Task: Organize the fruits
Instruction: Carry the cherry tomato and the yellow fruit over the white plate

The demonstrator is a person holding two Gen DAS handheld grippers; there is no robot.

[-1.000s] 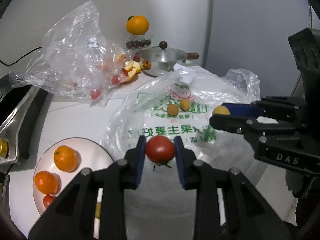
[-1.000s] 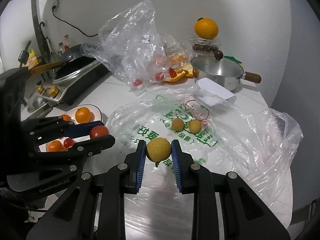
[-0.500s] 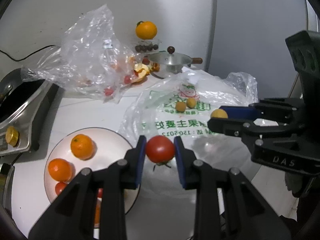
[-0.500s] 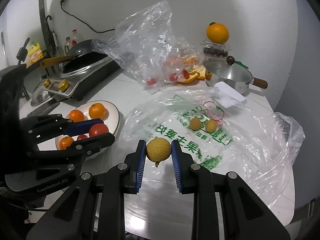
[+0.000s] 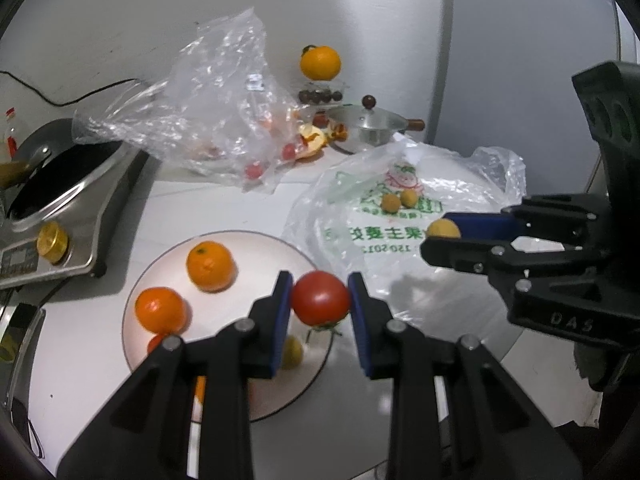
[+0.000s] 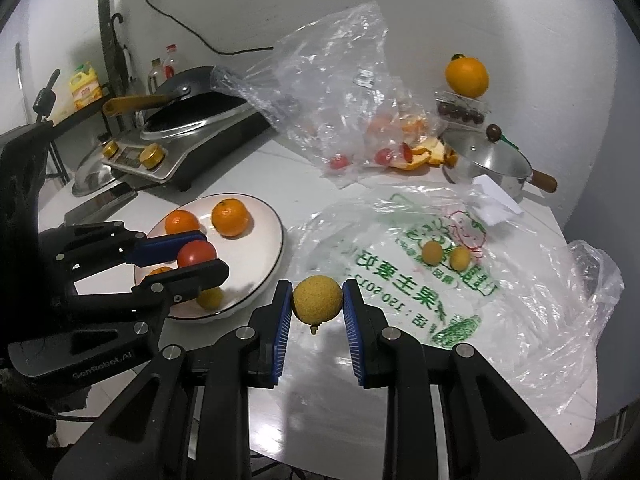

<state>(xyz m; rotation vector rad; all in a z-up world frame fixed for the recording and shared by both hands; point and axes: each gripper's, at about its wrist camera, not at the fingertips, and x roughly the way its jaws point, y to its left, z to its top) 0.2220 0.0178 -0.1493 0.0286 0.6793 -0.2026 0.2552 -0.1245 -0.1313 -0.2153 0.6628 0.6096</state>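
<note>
Tomato (image 5: 320, 298) smooth, round; yellow fruit (image 6: 317, 299) pebbly, spherical

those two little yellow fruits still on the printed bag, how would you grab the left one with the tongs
Take the left yellow fruit across its round middle, coming from above and the near side. Its partner sits close on the right, so set the tongs front to back rather than side to side. The printed bag under it lies flat, so pinching plastic seems unlikely. Both tongs are full now.
</note>
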